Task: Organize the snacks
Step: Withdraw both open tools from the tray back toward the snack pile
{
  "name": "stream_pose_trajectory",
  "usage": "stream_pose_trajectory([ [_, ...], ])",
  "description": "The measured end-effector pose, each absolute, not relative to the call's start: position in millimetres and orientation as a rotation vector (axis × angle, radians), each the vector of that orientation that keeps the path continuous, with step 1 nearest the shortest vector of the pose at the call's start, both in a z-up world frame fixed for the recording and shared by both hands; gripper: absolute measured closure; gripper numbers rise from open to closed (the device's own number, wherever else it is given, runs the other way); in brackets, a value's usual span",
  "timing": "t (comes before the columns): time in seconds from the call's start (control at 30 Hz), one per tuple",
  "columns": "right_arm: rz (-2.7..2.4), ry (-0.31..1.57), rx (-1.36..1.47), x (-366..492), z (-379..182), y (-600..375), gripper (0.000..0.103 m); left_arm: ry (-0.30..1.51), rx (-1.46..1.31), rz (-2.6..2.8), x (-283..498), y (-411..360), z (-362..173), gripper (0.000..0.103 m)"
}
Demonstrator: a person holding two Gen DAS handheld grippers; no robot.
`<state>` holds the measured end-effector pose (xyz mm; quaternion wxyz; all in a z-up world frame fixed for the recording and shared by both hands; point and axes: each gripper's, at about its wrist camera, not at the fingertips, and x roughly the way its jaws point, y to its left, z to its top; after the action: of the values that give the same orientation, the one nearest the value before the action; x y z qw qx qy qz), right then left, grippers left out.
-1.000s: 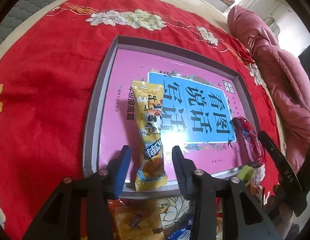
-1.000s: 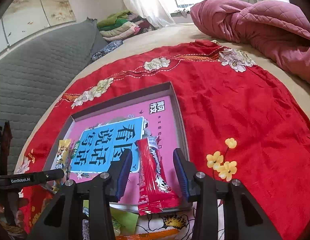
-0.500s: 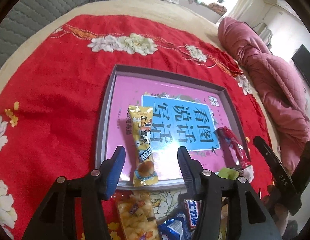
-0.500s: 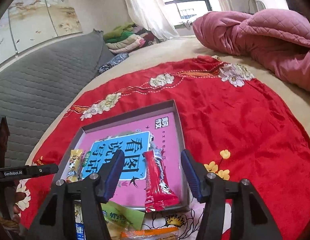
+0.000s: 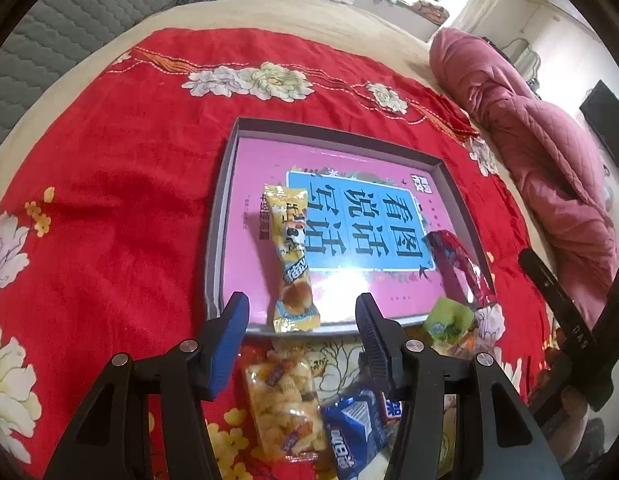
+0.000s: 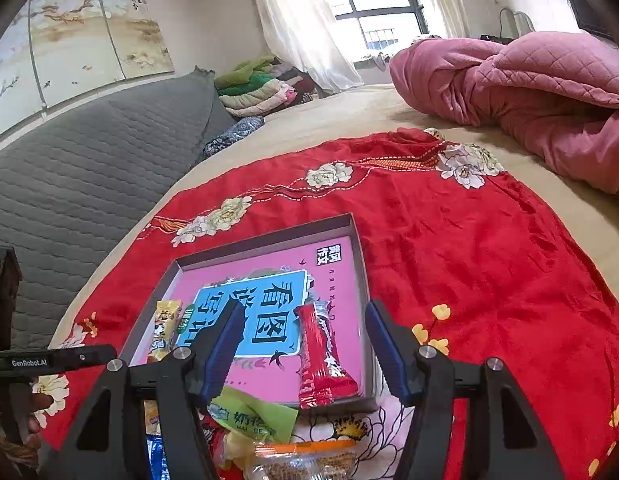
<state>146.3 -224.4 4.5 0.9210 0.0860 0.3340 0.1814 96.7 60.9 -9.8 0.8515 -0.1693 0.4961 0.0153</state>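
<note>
two snacks in one tray [image 5: 219,216], yellow packet [image 5: 291,256], red packet [image 6: 319,354], left gripper [image 5: 301,316] empty, apart, right gripper [image 6: 305,334] opening, empty

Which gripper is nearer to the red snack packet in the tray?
Right. The right gripper, jaws opening, frames the red packet; the left gripper is at the yellow packet, across the tray.

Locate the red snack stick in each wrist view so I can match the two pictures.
Left wrist: red snack stick lies at the tray's right side, right of centre.
Right wrist: red snack stick lies low centre, between the open fingers, nothing gripped.
Shared landmark: the blue panel on the tray floor.
</note>
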Motion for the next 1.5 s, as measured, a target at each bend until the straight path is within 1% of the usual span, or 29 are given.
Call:
stream_pose_trajectory([
  [0.1, 0.373, 0.682, 0.176, 142, 7, -227, 0.038, 1.052, -0.352, 0.032, 92, 60, -11, 0.046],
  [0.5, 0.358, 0.708, 0.214, 116, 15, -247, 0.036, 1.082, -0.366, 0.038, 70, 70, -17, 0.046],
  [0.93, 0.345, 0.799, 0.164, 86, 3, -239, 0.036, 1.104, -0.373, 0.023, 58, 71, -23, 0.045],
  [1.5, 0.299, 0.919, 0.118, 71, -17, -243, 0.035, 1.157, -0.452, 0.047, 52, 78, -45, 0.045],
])
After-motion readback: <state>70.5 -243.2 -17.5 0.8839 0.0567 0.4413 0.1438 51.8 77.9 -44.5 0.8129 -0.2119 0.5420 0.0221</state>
